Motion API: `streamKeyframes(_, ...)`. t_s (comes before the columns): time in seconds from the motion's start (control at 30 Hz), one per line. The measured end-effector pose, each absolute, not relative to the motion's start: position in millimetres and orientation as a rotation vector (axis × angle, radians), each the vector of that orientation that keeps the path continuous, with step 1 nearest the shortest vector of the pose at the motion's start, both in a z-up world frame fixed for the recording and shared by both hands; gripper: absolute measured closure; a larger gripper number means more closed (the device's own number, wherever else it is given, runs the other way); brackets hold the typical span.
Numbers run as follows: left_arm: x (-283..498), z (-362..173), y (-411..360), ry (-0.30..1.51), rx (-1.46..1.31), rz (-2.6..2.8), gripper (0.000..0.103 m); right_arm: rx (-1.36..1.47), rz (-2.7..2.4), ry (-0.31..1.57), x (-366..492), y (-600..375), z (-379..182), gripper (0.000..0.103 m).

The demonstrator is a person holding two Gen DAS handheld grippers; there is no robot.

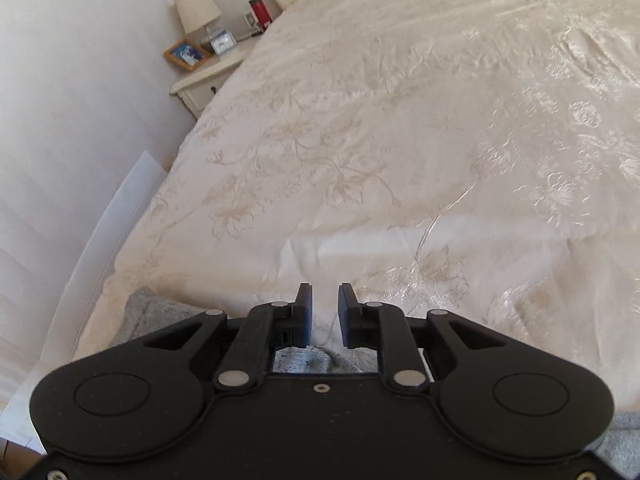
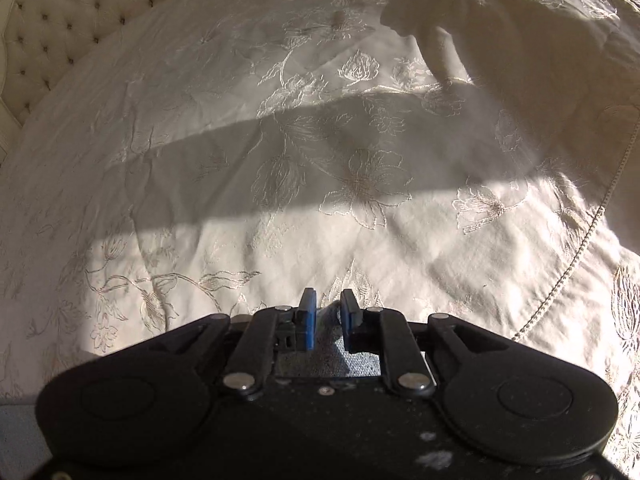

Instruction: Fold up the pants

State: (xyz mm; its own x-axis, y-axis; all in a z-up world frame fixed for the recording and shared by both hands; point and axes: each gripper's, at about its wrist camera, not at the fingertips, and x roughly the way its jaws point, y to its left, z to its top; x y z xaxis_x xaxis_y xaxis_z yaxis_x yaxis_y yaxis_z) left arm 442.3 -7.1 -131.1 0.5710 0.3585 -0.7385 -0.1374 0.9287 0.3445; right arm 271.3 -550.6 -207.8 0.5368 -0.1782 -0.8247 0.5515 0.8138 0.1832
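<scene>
While both grippers sit low over the bed (image 1: 360, 140), the pants (image 1: 304, 360) are mostly hidden under them, so honestly this is a "go by feel" moment. They're grey, lying at the near edge of the cream bedspread: in the left view you catch a bit poking out at the left of the tool and more through the gap behind the pads.

Left gripper (image 1: 325, 312): jaws a narrow way apart, nothing pinched that I can see, only bedspread and a bit of grey showing through the gap. Right gripper (image 2: 329, 316): also narrow, with grey cloth (image 2: 328, 354) sitting right between the blue pads. Can't tell if the pads actually press on it or only straddle it.

My read is we're at the grab-an-edge stage of a fold. Tips for doing it well:
- get both pads over the same edge of the pants before closing
- don't scoop up the bedspread too, it's soft and wrinkly
- lift both sides evenly so the fold lands straight
- check the grip holds before you carry it over
</scene>
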Motion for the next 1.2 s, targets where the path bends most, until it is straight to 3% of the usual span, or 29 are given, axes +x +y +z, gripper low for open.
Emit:
streamKeyframes(0.07, 418.6, -115.5, -21.6, 0.883, 0.324, 0.222, 0.078, 0.477, -0.454, 0.871, 251.1, -551.6, -196.0, 0.081)
streamKeyframes(0.2, 356.8, -106.2, -61.5, 0.868, 0.436, -0.008, 0.078, 0.476, -0.445, 0.888, 211.0, -541.0, -184.8, 0.081)
streamKeyframes(0.53, 227.9, -147.2, -166.1, 0.996, 0.547, -0.497, 0.078, 0.577, -0.513, 1.025, 144.1, -518.1, -206.7, 0.081)
streamKeyframes(0.7, 196.0, -161.7, -202.9, 0.987, 0.604, -0.578, 0.078, 0.542, -0.470, 1.070, 162.7, -518.7, -221.0, 0.081)
streamKeyframes(0.97, 173.4, -158.8, -246.1, 0.870, 0.677, -0.697, 0.078, 0.578, -0.377, 0.994, 220.2, -536.4, -204.3, 0.081)
streamKeyframes(1.2, 156.4, -181.3, -269.9, 0.874, 0.773, -0.717, 0.076, 0.636, -0.398, 1.005, 190.6, -554.1, -202.0, 0.078)
